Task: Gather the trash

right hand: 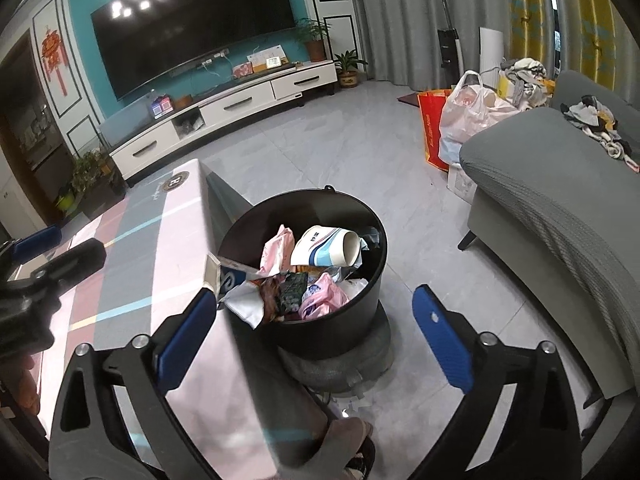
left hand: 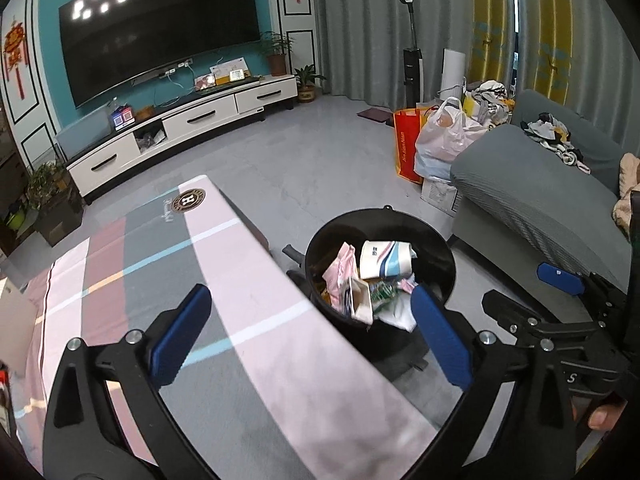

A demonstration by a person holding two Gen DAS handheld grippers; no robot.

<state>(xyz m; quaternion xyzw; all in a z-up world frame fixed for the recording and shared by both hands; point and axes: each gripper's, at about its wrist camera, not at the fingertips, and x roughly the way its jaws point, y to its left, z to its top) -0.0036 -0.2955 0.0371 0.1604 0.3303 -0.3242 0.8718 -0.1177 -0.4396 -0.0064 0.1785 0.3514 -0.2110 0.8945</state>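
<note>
A black round bin (left hand: 320, 240) (right hand: 372, 280) stands on a grey round base on the floor, right beside the table's edge. It holds a white and blue paper cup (left hand: 384, 258) (right hand: 326, 248), pink wrappers (right hand: 322, 298), a small carton (left hand: 360, 300) and other scraps. My left gripper (left hand: 310, 294) hovers open above the table edge and the bin, with nothing between its blue pads. My right gripper (right hand: 316, 294) is open over the bin, also with nothing in it. Each gripper shows at the edge of the other's view: the right one (left hand: 532, 294), the left one (right hand: 60, 246).
The table (left hand: 240, 280) (right hand: 160, 240) has a pink and grey checked cloth. A grey sofa (left hand: 540, 184) (right hand: 560, 184) stands to the right, with bags (left hand: 440, 136) behind it. A TV cabinet (left hand: 180, 128) lines the far wall. A sandalled foot (right hand: 360, 448) is below the bin.
</note>
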